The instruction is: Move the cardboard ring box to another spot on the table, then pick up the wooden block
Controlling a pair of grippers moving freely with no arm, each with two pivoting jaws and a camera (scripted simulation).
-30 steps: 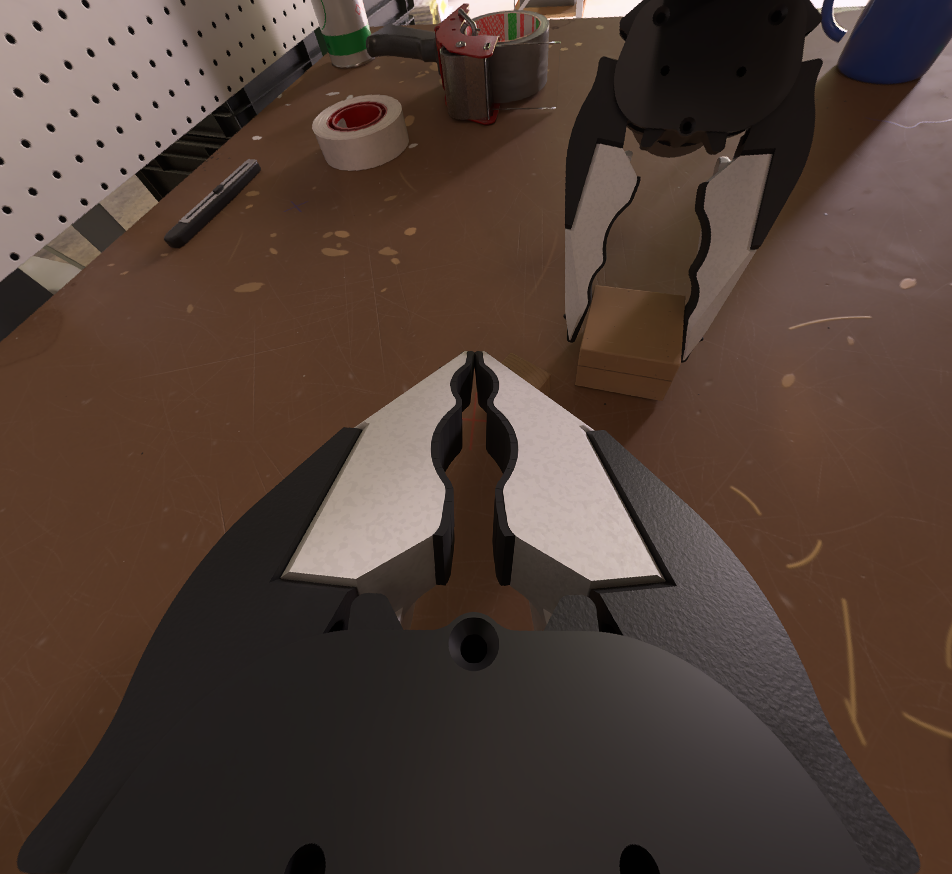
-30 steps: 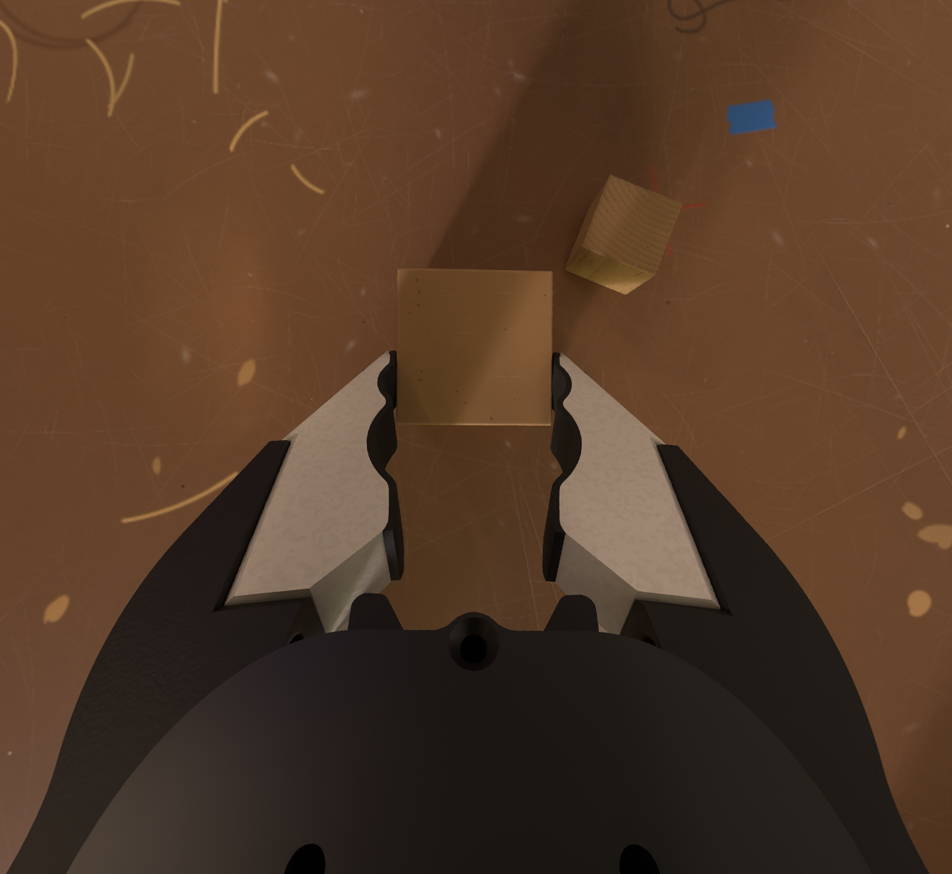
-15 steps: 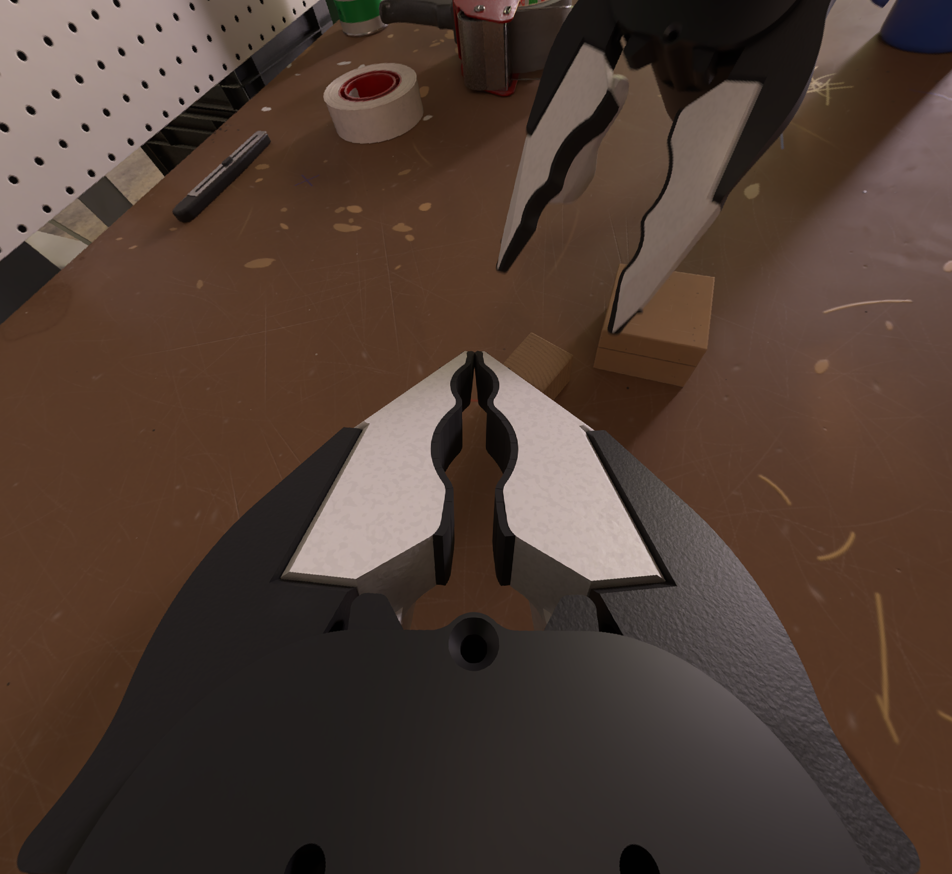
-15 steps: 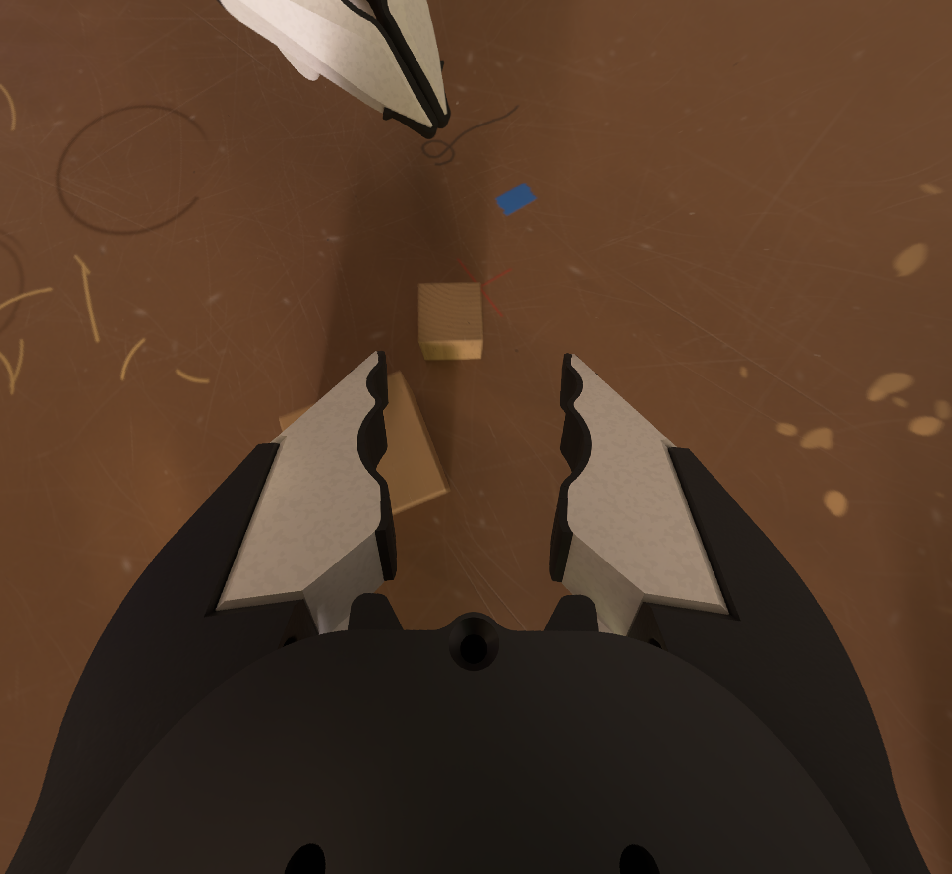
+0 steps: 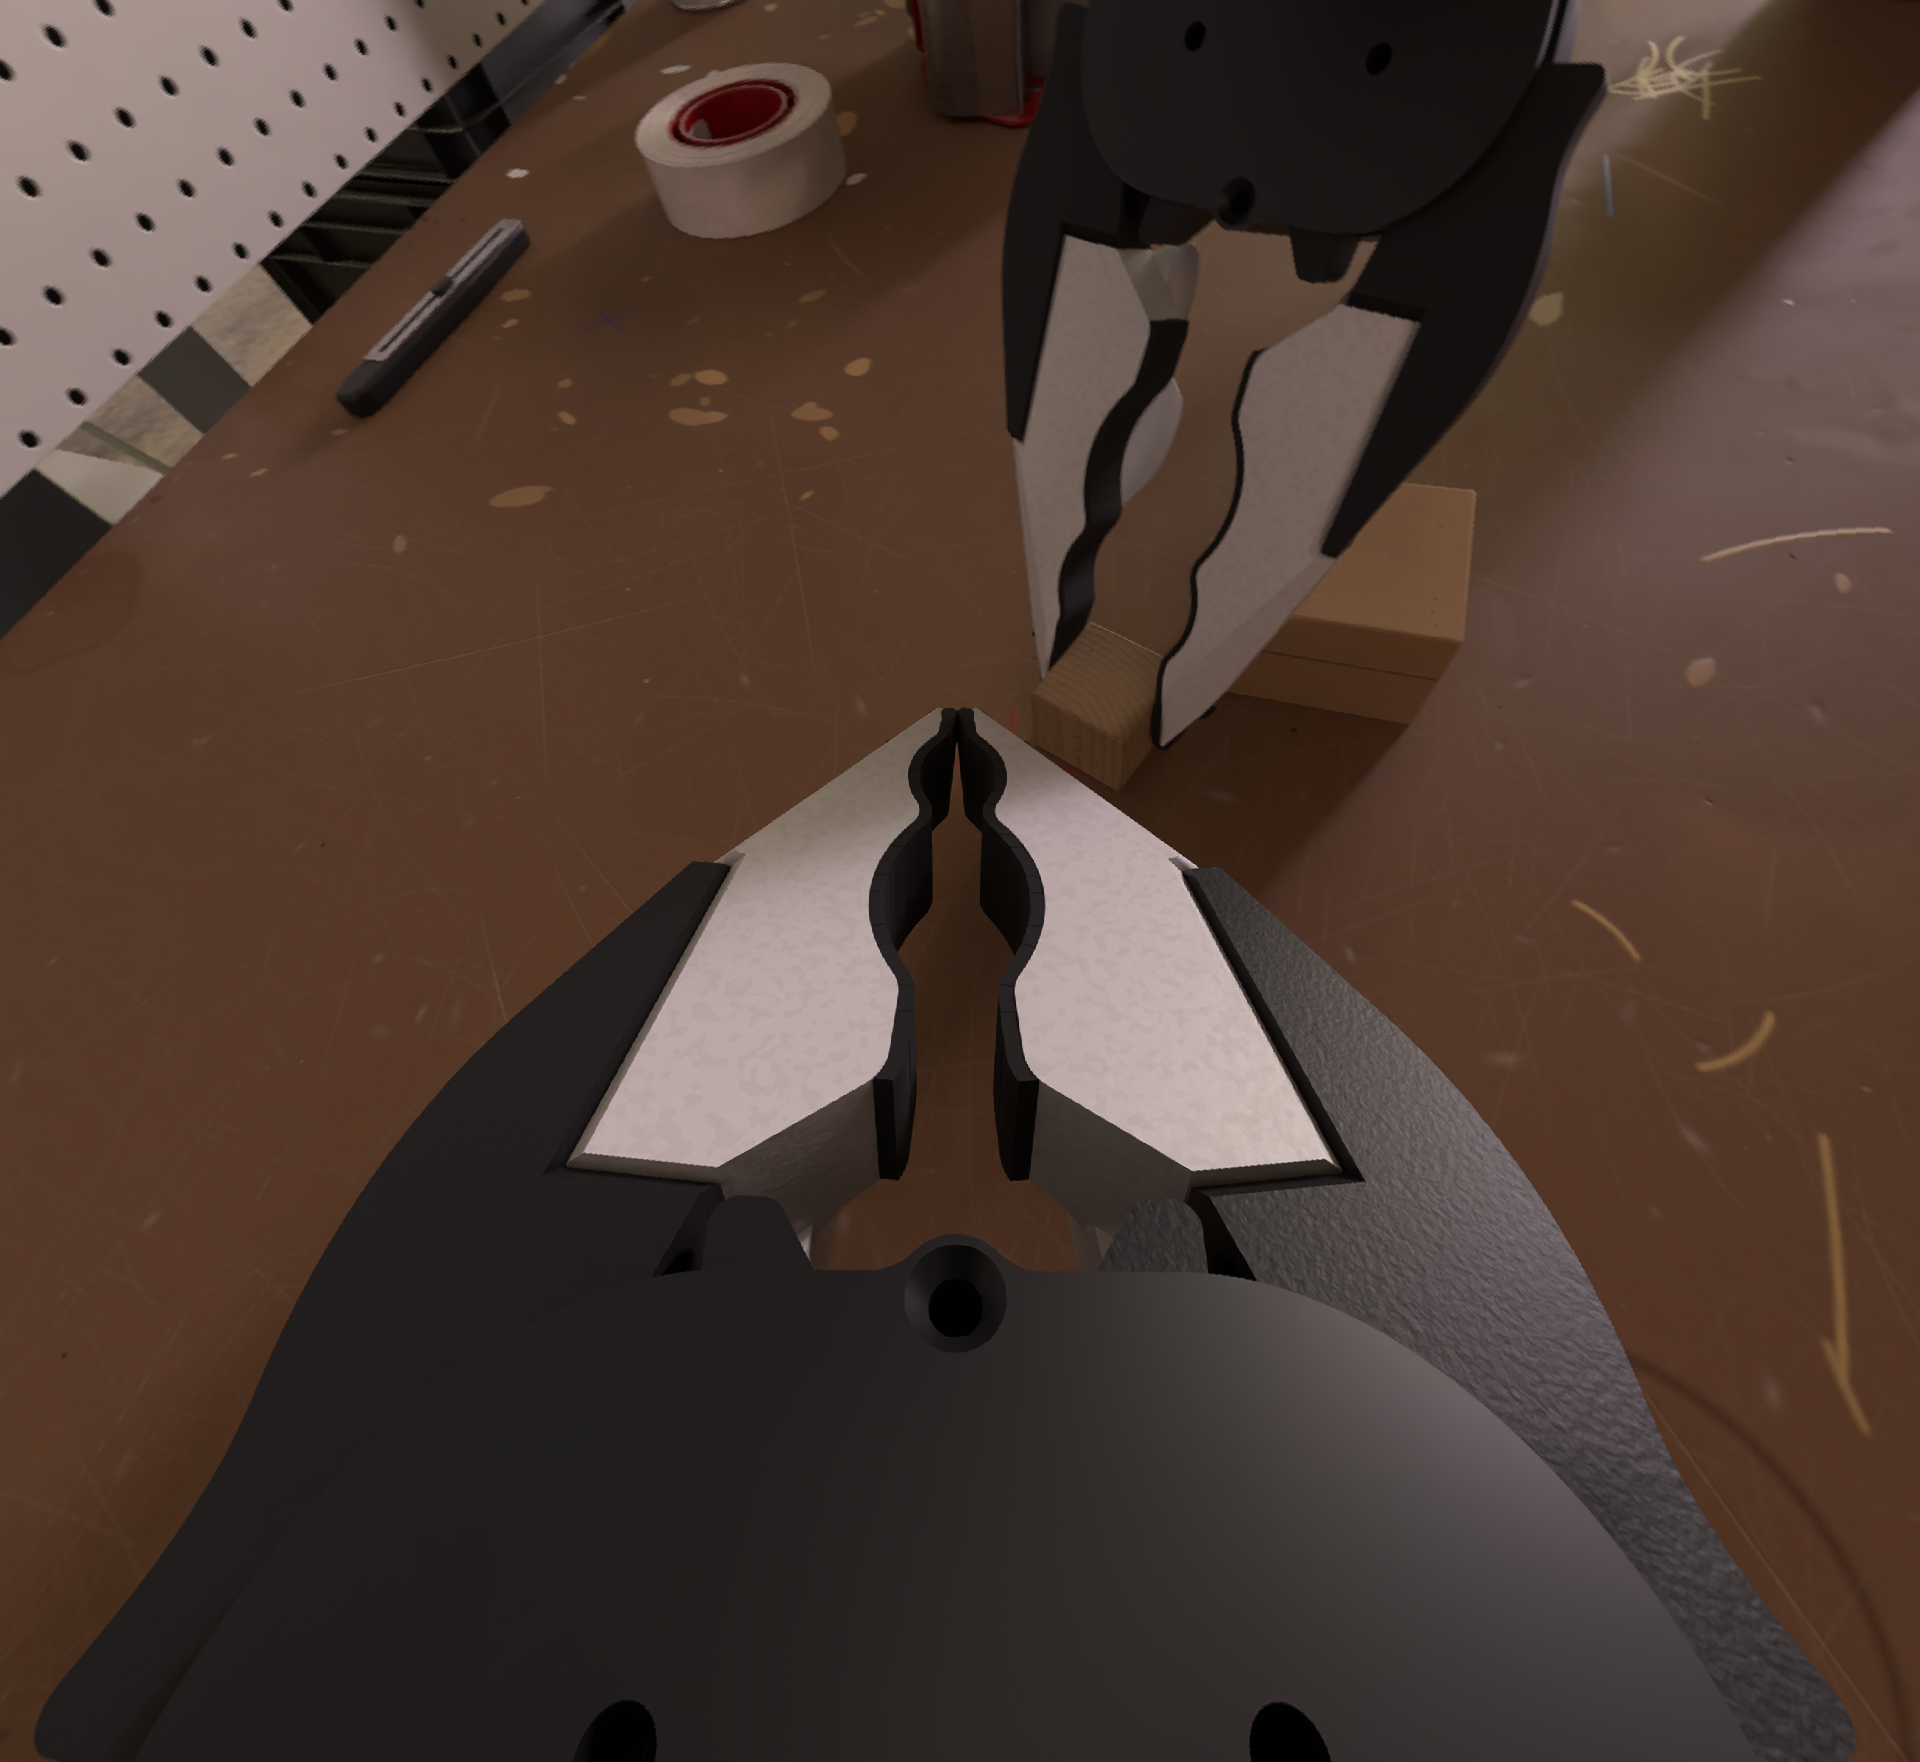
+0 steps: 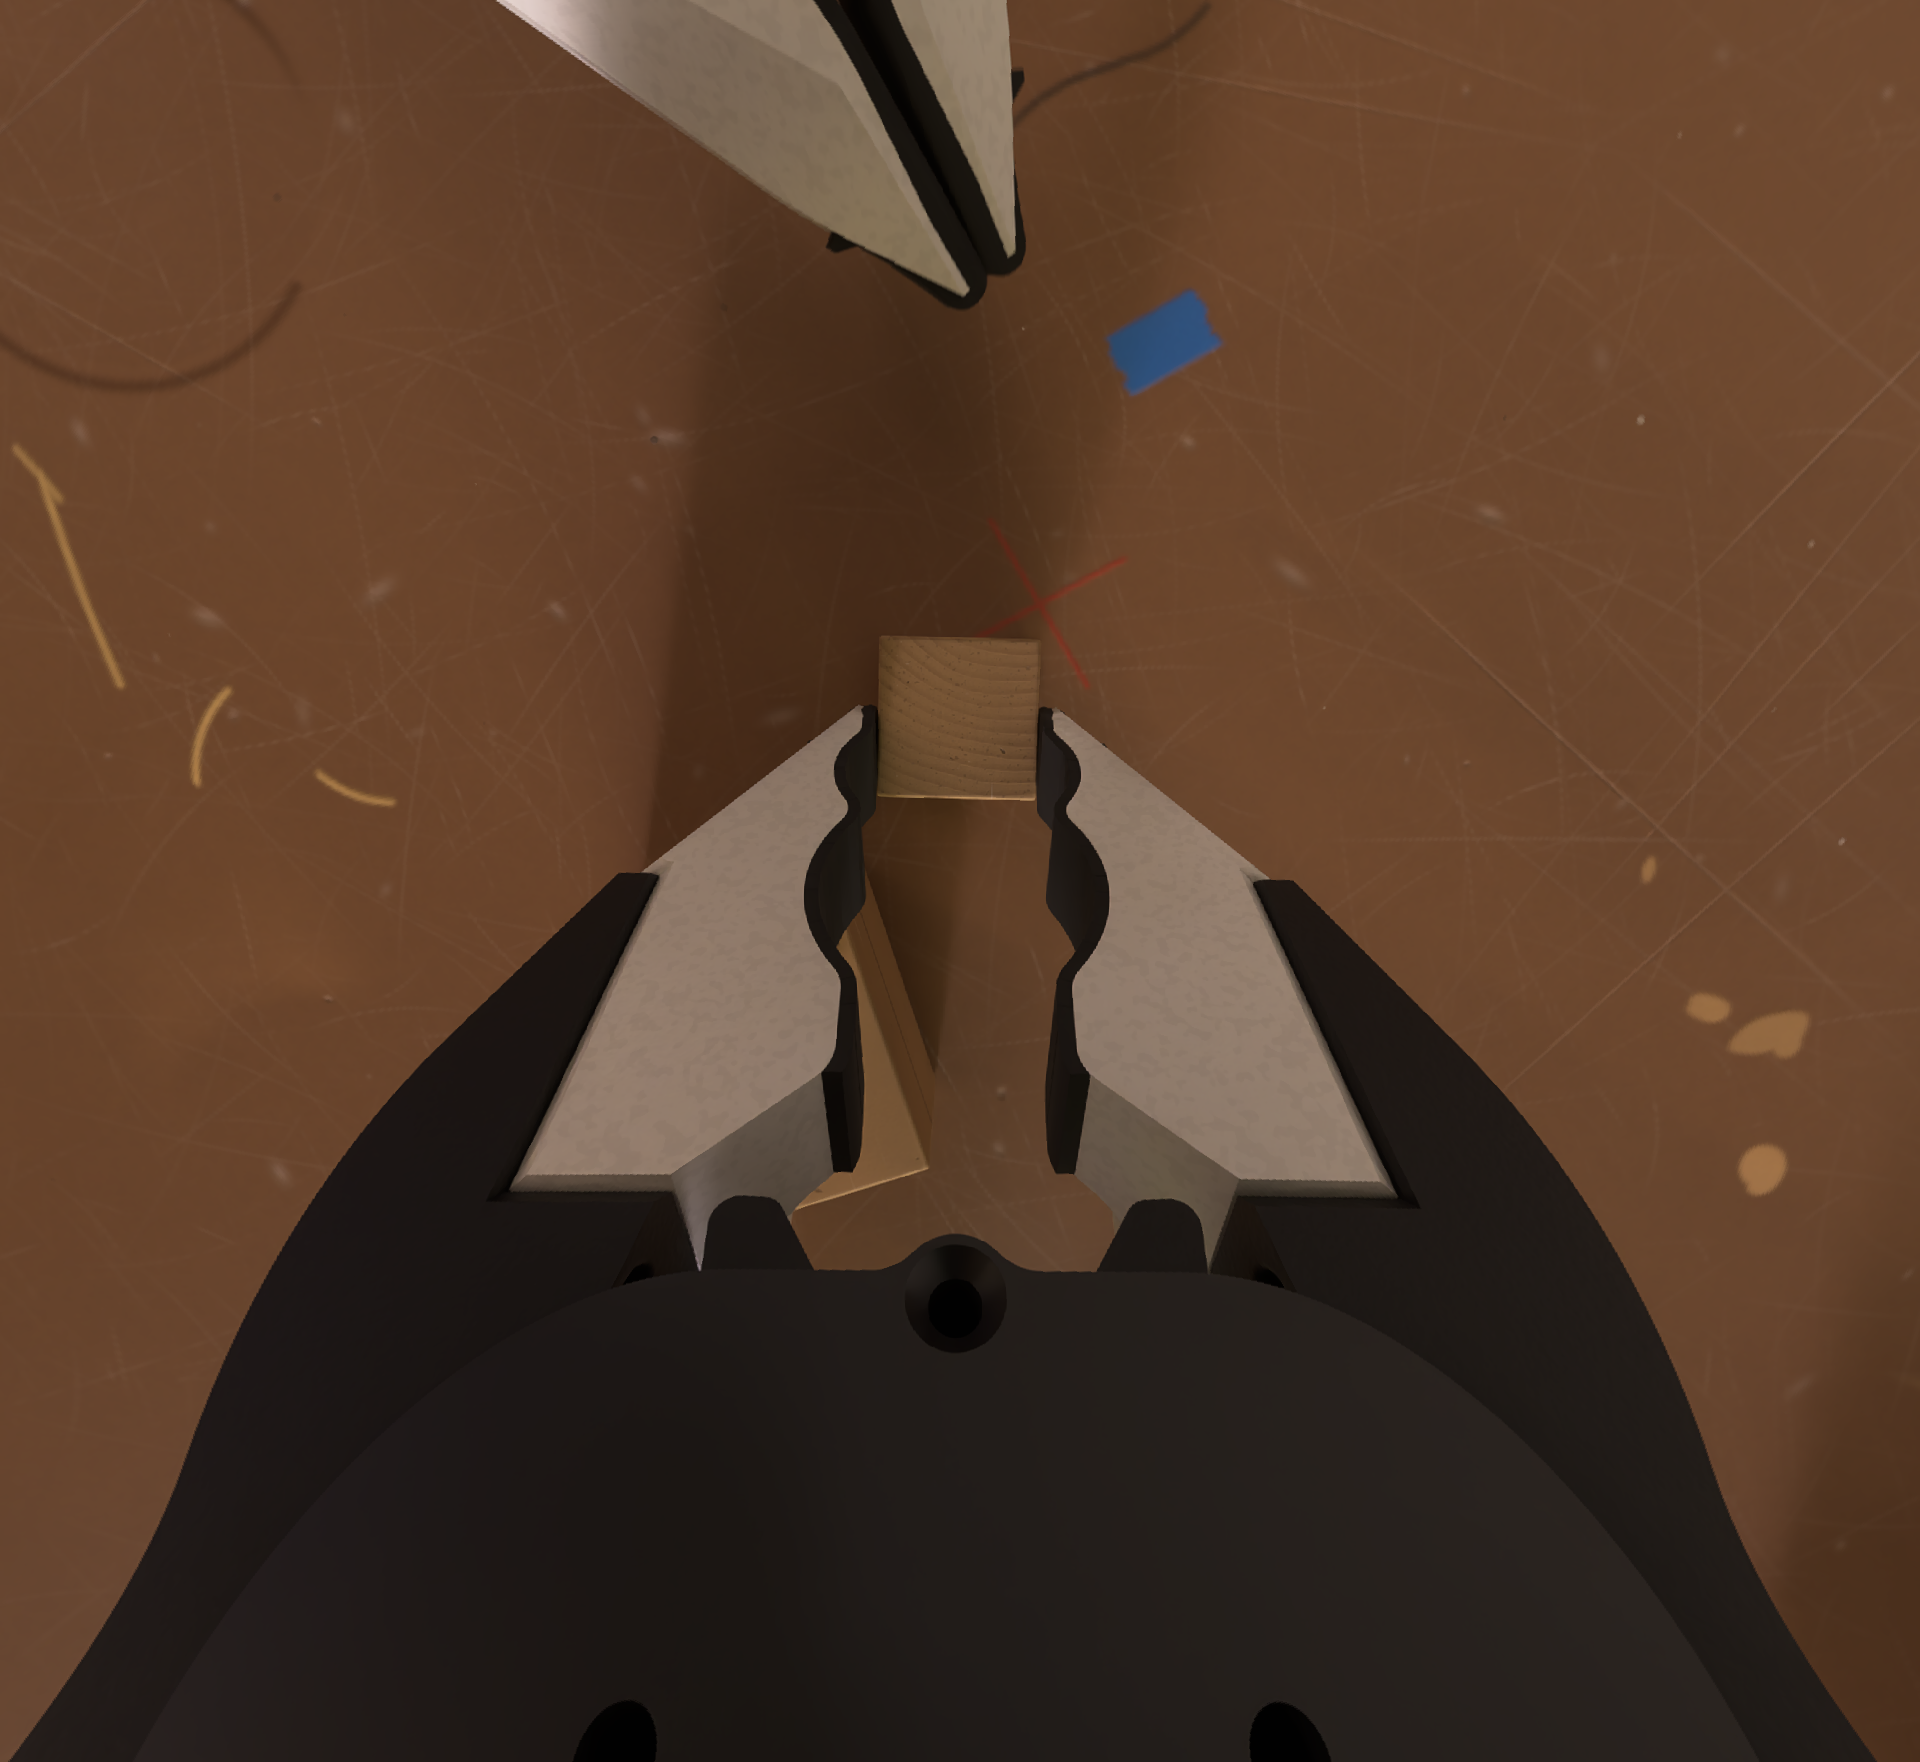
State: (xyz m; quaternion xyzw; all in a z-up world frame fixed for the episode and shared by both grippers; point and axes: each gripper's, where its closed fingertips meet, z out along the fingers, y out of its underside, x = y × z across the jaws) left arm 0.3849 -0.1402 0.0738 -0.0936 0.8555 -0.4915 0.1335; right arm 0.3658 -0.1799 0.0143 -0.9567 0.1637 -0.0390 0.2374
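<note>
Left wrist view: brown table (image 5: 520, 777) | right gripper (image 5: 1117, 689) pointing down, fingertips pinching the wooden block (image 5: 1086, 720) from both sides | left gripper (image 5: 958, 715) pressed together, empty, near the block | cardboard ring box (image 5: 1382, 590) resting just behind the block | white tape roll (image 5: 740, 149) well apart

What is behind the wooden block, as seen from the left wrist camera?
Behind the wooden block sits the cardboard ring box on the table. The right gripper, jaws around the block, covers part of the box.

Right gripper (image 5: 1117, 684) straddles wooden block (image 5: 1091, 715) beside cardboard ring box (image 5: 1382, 600).
</note>
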